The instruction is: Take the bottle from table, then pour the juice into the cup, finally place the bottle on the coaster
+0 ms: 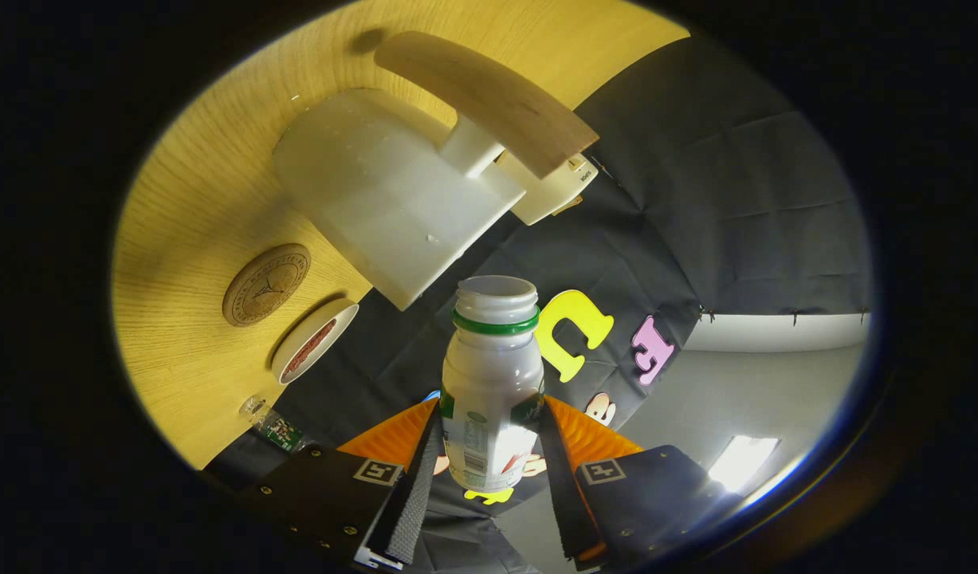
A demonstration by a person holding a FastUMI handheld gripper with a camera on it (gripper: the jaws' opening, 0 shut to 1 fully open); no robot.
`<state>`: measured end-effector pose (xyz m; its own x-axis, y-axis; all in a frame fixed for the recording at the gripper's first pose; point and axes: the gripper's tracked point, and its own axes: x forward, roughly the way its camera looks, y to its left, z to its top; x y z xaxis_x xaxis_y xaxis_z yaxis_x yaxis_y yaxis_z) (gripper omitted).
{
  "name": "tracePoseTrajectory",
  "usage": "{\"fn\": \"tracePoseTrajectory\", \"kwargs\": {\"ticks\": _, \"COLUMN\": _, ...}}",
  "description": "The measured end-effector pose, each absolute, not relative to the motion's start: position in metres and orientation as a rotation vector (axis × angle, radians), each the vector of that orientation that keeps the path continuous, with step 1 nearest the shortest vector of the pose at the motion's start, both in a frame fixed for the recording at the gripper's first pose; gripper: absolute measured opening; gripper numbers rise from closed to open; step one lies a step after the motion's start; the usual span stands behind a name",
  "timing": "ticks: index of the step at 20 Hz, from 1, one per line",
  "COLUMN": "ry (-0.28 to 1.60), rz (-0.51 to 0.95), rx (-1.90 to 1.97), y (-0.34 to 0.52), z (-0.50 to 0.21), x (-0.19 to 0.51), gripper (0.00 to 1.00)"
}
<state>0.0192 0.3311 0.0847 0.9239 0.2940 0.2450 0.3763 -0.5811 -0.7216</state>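
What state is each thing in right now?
bottle: uncapped, gripped between both fingers, lifted clear of the table.
gripper: shut on the bottle's lower body.
cup: on the table, reddish contents showing inside.
coaster: on the table beside the cup, bare.

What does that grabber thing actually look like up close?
The gripper has two flat, strip-like fingers with ribbed orange wedges behind them. Each sits on a black block with small screws and a square black-and-white marker.
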Motion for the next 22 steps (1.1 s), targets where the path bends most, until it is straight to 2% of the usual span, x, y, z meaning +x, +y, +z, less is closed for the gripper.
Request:
{"fn": "tracePoseTrajectory", "kwargs": {"ticks": 14, "ry": -0.458, "rz": -0.112, "rx": -2.233, "y": 0.327, "z": 0.077, "x": 0.021, "gripper": 0.66}}
{"fn": "tracePoseTrajectory", "kwargs": {"ticks": 18, "ry": -0.427, "rz": -0.087, "rx": -2.165, "y": 0.323, "z": 0.076, "x": 0.022, "gripper": 0.66}}
{"fn": "tracePoseTrajectory", "kwargs": {"ticks": 22, "ry": -0.358, "rz": 0.006, "rx": -1.991, "y": 0.320, "z": 0.069, "x": 0.023, "gripper": 0.66}}
